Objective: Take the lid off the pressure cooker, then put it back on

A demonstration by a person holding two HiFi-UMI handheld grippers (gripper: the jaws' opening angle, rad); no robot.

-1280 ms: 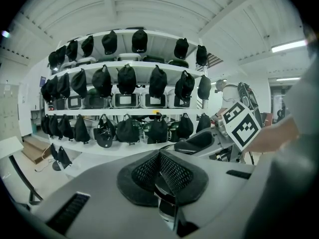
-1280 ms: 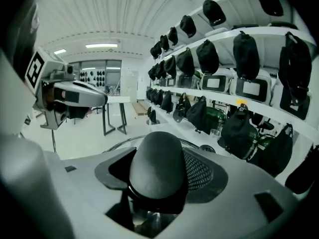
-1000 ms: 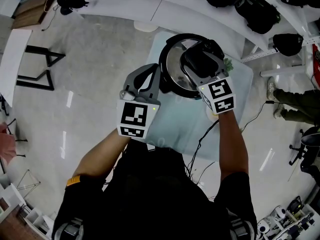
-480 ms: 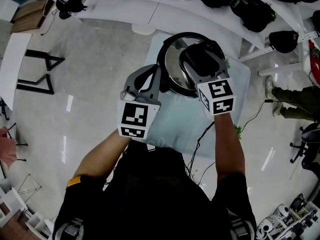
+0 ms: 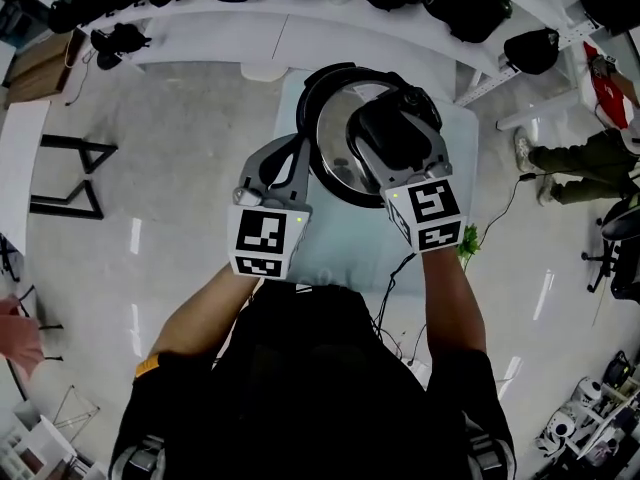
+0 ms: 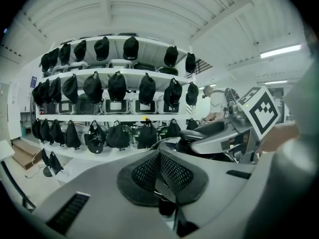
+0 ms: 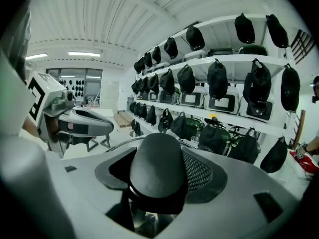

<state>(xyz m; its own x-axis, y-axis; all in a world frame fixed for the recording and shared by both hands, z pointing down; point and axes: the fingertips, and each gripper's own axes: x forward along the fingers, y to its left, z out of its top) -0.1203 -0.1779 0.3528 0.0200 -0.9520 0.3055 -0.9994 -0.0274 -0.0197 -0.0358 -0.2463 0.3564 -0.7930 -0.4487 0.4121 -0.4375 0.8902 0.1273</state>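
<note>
Shelves (image 6: pixel 124 72) of black bags (image 6: pixel 118 86) line the far wall. Your right claw (image 7: pixel 157 183) pinches the black lid handle (image 7: pixel 158 158) atop the pressure cooker (image 5: pixel 308 108), which stands toward the far side of the table (image 5: pixel 340 256). Your left claw (image 5: pixel 288 158), pressed together and empty, sits just left of the cooker, gripping nothing. If you lift or twist off-centre, the unsteadied cooker could skid or tip.

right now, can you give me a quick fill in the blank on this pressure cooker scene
The right gripper grips the ___ by its black handle.
The left gripper is at the pressure cooker's ___ side.
The cooker stands on a pale ___.
Missing: lid; left; table.
</note>
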